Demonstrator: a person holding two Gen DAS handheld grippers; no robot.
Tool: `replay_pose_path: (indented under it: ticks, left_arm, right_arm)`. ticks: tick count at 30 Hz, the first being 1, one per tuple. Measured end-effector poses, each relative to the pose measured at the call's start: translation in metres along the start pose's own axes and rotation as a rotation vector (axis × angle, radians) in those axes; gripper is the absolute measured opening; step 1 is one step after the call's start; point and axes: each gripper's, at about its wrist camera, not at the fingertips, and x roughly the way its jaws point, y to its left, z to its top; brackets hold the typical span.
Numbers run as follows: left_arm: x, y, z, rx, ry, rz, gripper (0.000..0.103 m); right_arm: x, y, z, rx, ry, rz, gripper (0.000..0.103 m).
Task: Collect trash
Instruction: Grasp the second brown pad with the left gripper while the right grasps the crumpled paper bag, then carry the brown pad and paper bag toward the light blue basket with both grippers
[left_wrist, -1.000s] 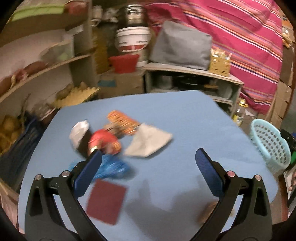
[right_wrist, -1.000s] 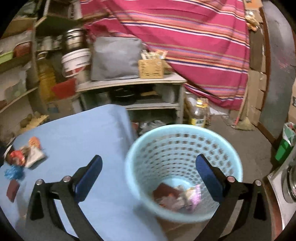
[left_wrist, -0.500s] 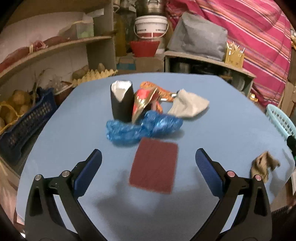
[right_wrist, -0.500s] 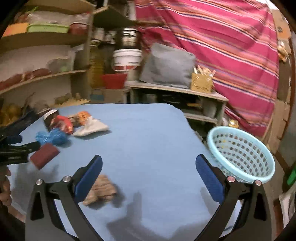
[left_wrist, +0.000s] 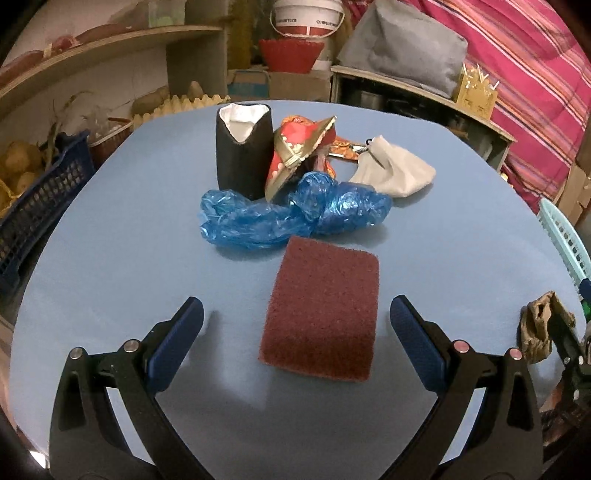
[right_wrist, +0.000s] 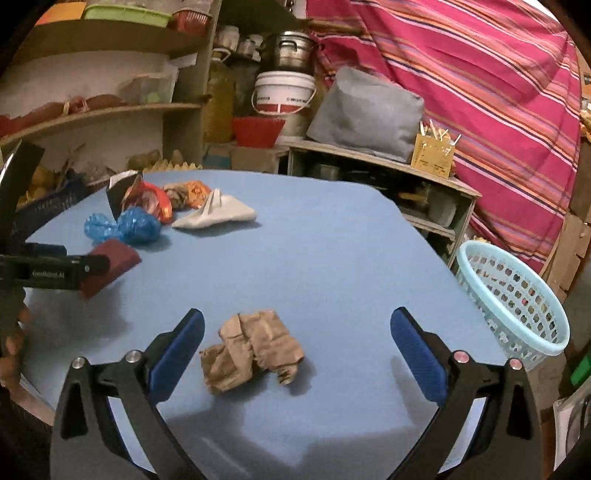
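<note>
A maroon scouring pad (left_wrist: 323, 310) lies flat on the blue table (left_wrist: 110, 266), between the spread fingers of my open left gripper (left_wrist: 295, 321). Behind the pad sit a crumpled blue plastic bag (left_wrist: 291, 214), a black cup (left_wrist: 242, 147), a red and gold wrapper (left_wrist: 295, 151) and a grey pouch (left_wrist: 395, 173). My right gripper (right_wrist: 295, 332) is open around a crumpled brown paper ball (right_wrist: 251, 350) near the table's front edge. The light blue trash basket (right_wrist: 513, 295) stands off the table's right side. The left gripper (right_wrist: 62, 273) shows at the left of the right wrist view, over the pad (right_wrist: 110, 266).
Wooden shelves (right_wrist: 110, 110) with produce and a dark blue crate (left_wrist: 33, 206) line the left. A low shelf unit (right_wrist: 388, 173) with a grey bag, a white bucket (right_wrist: 284, 92) and a striped red cloth (right_wrist: 480, 92) stand behind the table.
Both grippers have come down closer to the table. The left one has closed in on the maroon pad, and the right one has swung from the basket to the brown paper ball.
</note>
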Motion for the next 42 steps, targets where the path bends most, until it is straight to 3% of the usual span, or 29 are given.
replay_pose_path:
  ticks: [7, 17, 26, 30, 36, 42]
  left_arm:
    - [0.011, -0.010, 0.003, 0.060, 0.067, 0.017, 0.098]
    - [0.021, -0.011, 0.011, 0.069, 0.111, -0.005, 0.097]
    - [0.018, -0.021, 0.012, 0.114, 0.090, -0.017, 0.079]
    - [0.014, -0.027, 0.010, 0.136, 0.069, -0.018, 0.065]
    - [0.012, -0.029, 0.009, 0.134, 0.056, -0.009, 0.063]
    - [0.010, -0.029, 0.009, 0.119, 0.039, 0.005, 0.062]
  right_arm:
    - [0.008, 0.000, 0.000, 0.003, 0.029, -0.034, 0.098]
    - [0.013, 0.002, -0.002, 0.000, 0.057, -0.007, 0.098]
    - [0.024, 0.004, -0.002, 0.028, 0.096, 0.028, 0.097]
    - [0.025, 0.006, -0.002, 0.019, 0.102, 0.053, 0.079]
    - [0.028, 0.008, -0.003, 0.019, 0.129, 0.113, 0.050]
    - [0.026, 0.005, -0.002, 0.027, 0.124, 0.136, 0.046]
